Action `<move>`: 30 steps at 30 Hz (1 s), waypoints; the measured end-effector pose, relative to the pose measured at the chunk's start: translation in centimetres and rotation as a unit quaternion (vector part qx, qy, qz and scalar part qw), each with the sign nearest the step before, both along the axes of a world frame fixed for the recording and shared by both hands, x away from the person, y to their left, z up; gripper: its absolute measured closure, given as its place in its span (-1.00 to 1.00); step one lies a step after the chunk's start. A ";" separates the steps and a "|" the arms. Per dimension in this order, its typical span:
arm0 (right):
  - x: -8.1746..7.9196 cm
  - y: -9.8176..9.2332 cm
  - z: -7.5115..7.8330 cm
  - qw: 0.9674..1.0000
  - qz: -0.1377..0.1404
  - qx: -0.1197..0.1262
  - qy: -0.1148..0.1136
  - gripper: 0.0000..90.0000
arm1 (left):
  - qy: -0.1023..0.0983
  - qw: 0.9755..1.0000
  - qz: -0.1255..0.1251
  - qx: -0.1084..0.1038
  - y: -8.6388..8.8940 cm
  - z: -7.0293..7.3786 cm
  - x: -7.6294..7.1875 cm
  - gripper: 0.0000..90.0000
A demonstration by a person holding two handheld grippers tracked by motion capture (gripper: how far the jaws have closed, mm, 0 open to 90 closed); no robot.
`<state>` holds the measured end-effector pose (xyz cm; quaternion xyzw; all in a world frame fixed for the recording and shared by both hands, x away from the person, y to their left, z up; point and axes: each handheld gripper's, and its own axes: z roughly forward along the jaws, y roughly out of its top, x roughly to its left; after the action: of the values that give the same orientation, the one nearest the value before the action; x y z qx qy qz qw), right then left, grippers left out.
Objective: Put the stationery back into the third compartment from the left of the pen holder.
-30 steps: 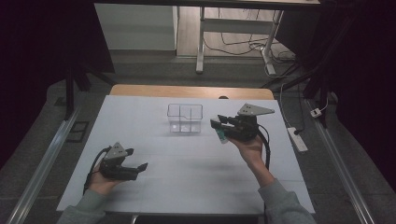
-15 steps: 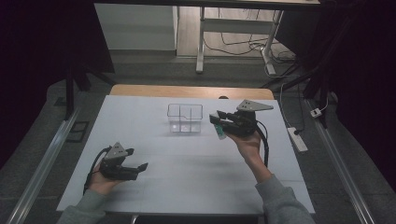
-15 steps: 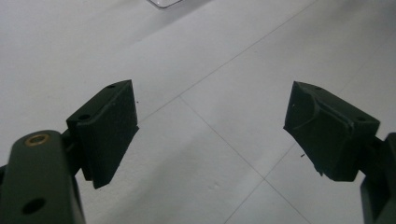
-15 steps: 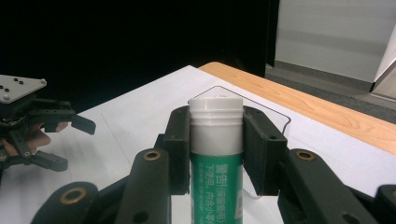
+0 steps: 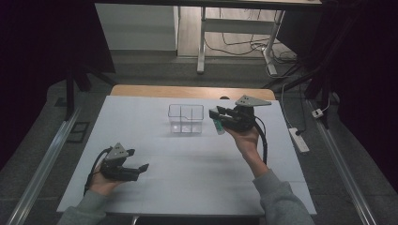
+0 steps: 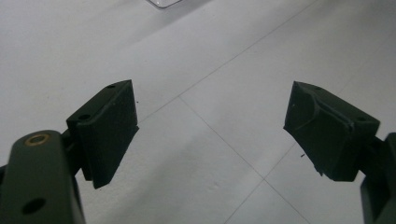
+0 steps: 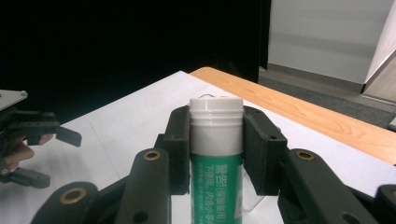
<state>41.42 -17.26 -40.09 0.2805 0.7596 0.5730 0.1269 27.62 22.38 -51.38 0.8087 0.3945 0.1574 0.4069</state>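
Note:
A green glue stick (image 7: 215,182) with a white cap stands upright between the jaws of my right gripper (image 7: 215,122), which is shut on its upper part. In the high view that right gripper (image 5: 216,117) hangs above the table just right of a clear plastic box (image 5: 186,118) with dividers, and the stick's (image 5: 218,127) lower end shows below the jaws. My left gripper (image 5: 138,159) rests low at the near left of the white table (image 5: 187,164). Its jaws stand wide open over bare table, with nothing between the left gripper's (image 6: 210,116) pads.
A corner of the clear box (image 6: 163,3) shows far ahead of the left jaws. The table's wooden back edge (image 5: 187,91) lies behind the box. A power strip (image 5: 299,139) lies on the floor at the right, and a metal rail (image 5: 44,159) runs along the left.
My right gripper has shifted slightly left toward the clear box with the glue stick still in it. The left gripper has stayed where it was.

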 end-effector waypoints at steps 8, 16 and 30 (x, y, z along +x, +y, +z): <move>0.8 0.7 0.2 1.000 -0.004 0.004 -0.002 0.43 | 0.000 1.000 -0.001 0.000 0.0 0.0 0.0 -0.62; 1.7 1.1 0.0 1.000 -0.014 0.006 0.002 0.43 | 0.001 1.000 -0.001 0.000 0.1 0.0 0.1 -0.62; 3.4 2.1 -0.1 1.000 -0.023 0.013 0.015 0.42 | 0.003 1.000 0.000 -0.001 0.1 -0.1 0.1 -0.62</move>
<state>44.85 -15.15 -40.18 0.3081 0.7472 0.5753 0.1257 27.75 22.48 -51.43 0.8088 0.3959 0.1552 0.4062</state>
